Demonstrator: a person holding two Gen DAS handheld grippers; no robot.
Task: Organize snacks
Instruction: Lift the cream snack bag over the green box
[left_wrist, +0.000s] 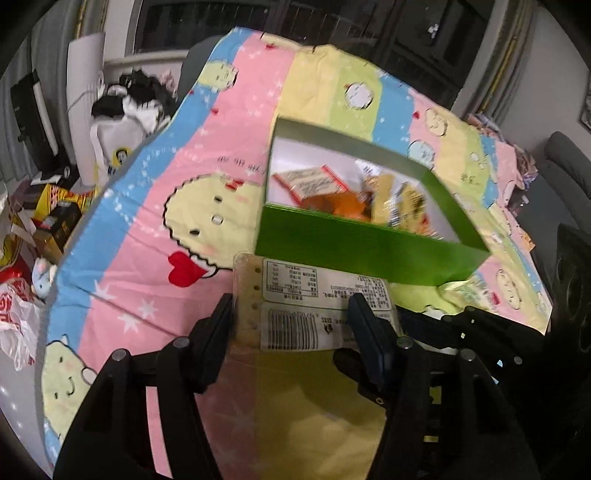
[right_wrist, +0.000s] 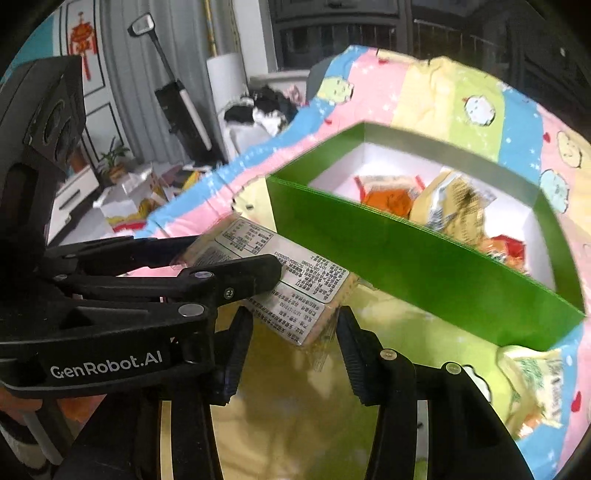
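Both grippers held one flat snack pack (left_wrist: 295, 302) just in front of the green box (left_wrist: 369, 243). The left gripper (left_wrist: 291, 328) pinched one end, and the right gripper (right_wrist: 295, 332) pinched the other. The box sat on the bright sheet (left_wrist: 147, 206) with more snacks (left_wrist: 354, 199) inside.

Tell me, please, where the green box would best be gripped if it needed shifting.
Probably the green box's near long wall, from above, one finger inside and one outside: it stands upright and thin with a free top edge, and the snacks lie lower inside.
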